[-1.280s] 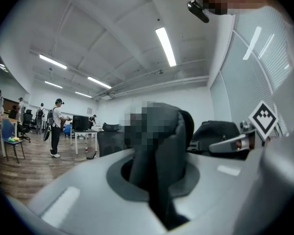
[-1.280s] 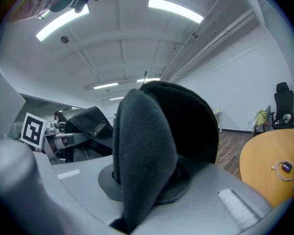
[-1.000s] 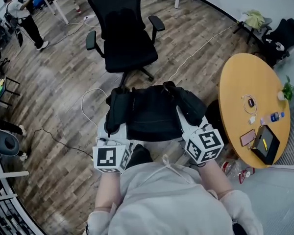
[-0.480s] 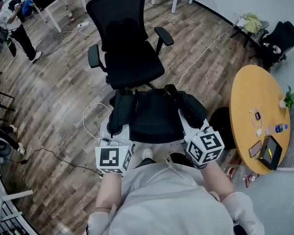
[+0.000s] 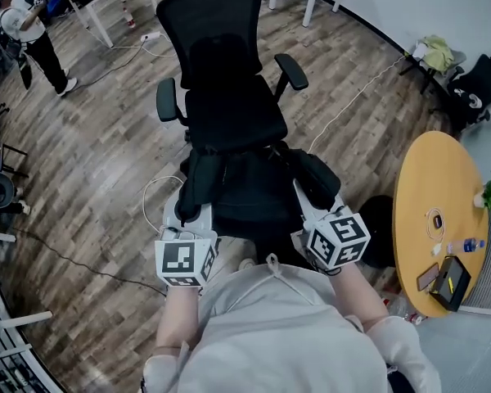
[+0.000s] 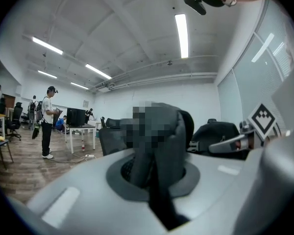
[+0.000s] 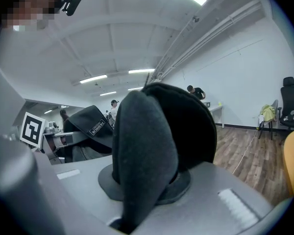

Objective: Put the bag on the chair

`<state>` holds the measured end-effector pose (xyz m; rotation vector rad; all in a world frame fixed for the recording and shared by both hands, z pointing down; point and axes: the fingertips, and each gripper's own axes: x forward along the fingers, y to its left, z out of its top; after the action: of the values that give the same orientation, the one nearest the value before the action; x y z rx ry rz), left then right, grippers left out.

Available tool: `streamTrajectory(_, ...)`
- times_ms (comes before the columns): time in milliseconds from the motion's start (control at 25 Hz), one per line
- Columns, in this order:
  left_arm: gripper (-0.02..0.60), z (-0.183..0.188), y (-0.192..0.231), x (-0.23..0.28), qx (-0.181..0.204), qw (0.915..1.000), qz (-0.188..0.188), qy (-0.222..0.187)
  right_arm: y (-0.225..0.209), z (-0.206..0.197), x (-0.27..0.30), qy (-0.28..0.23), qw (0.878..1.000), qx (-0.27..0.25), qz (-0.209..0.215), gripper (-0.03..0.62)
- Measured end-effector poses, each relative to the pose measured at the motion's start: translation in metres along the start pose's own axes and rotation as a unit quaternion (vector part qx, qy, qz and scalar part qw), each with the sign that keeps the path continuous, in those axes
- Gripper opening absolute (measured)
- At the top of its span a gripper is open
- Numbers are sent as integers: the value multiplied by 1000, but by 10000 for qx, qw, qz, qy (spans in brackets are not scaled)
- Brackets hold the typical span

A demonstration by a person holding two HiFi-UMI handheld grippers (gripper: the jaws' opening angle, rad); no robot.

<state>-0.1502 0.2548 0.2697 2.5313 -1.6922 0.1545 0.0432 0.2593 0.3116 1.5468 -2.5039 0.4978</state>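
We hold the backpack (image 5: 254, 193) up between our two tools, and it is shut, so we cannot tell what is in it. The left tool (image 5: 188, 210) is clamped on the left shoulder strap (image 6: 159, 141), whose padded loop stands up out of the closed jaws. The right tool (image 5: 308, 201) is likewise clamped on the right shoulder strap (image 7: 147, 155), folded thick between its jaws. The backpack's body hangs between the two tools, just ahead of us, with both straps running back from its far end to the jaws. It is in the air, right at the front edge of the seat of the black office chair (image 5: 233, 109); we cannot tell whether it touches the seat. Off to our right, well apart, the round wooden worktop (image 5: 417, 211) carries a bottle (image 5: 465, 245) and a dark box (image 5: 448, 282)
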Motion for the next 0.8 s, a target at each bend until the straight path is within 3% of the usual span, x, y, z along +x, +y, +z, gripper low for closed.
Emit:
streamTrajectory(240, 31, 8, 31, 67, -26, 9993, 371, 79, -32, 26, 79, 88, 9988, -31, 480, 26)
streamTrajectory(800, 31, 13, 50, 279, -294, 9957, 842, 239, -178, 92, 236, 355, 9943, -115, 994, 26)
